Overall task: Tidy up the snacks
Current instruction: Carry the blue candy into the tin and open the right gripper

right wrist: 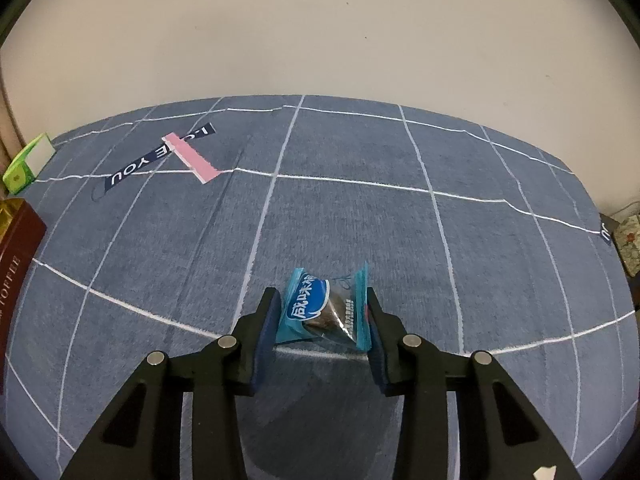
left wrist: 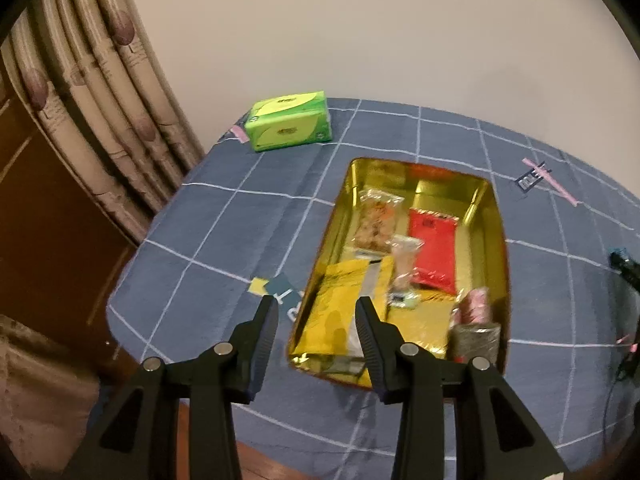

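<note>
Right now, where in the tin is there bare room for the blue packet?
Bare floor shows at the tin's far end, beyond the red packet. The near end is crowded by the yellow packet and pink-wrapped rolls. The right gripper grips the blue packet.

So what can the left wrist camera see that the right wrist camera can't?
Only the left view shows the inside of the gold tin, holding a red packet, a yellow packet and other snacks, plus the curtain and the empty left claw. Only the right view shows the right claw closed on a blue snack packet. Both show the blue checked tablecloth and the green tissue pack.
</note>
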{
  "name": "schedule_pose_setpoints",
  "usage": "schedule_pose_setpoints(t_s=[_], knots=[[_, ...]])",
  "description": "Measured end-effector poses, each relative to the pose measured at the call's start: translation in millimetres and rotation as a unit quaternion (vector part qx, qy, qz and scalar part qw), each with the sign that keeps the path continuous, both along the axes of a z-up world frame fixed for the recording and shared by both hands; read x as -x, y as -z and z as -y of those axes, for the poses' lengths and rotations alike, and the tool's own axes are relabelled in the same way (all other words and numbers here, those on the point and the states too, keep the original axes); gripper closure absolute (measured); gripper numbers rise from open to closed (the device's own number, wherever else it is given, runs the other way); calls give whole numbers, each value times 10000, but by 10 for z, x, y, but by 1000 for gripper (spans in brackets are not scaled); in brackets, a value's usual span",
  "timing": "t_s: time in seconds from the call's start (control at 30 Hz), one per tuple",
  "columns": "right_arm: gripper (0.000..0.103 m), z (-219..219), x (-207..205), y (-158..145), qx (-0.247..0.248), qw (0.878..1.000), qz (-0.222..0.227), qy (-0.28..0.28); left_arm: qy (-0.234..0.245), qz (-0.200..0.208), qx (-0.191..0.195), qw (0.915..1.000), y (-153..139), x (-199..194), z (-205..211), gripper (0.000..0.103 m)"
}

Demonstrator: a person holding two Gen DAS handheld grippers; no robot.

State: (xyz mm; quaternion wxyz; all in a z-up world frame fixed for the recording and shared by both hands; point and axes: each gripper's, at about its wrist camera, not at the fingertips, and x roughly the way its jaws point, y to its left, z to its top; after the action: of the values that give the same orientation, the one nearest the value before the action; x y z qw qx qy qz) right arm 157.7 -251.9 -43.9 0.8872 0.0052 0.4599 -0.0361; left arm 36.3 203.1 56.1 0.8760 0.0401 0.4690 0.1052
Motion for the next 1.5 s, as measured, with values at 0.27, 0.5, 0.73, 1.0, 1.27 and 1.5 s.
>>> schedule_pose_setpoints(t_s=[0.27,0.5,0.73,1.0,1.27,1.5], knots=[[69,-128,94,-139,14,10000,2,87,-160,31,-115,9998,125,133,-75,61],[73,-428,187,-325,-37,9997,122,-192,-259,30,-183,9995,162,155,-125,61],[73,-891,285,-510,-63,9976,232,-644,-317,-10,-118,9994,192,170,-190,61],[73,-1560,331,-717,-165,9903,338,-1339,-451,-119,-56,9989,232,156,-258,61],[73,-2342,430,-939,-522,9770,406,-2026,-593,-41,-6,9982,192,215,-344,60],[73,-2905,463,-938,-784,9658,307,-2453,-737,-71,19,9973,208,343,-449,60]])
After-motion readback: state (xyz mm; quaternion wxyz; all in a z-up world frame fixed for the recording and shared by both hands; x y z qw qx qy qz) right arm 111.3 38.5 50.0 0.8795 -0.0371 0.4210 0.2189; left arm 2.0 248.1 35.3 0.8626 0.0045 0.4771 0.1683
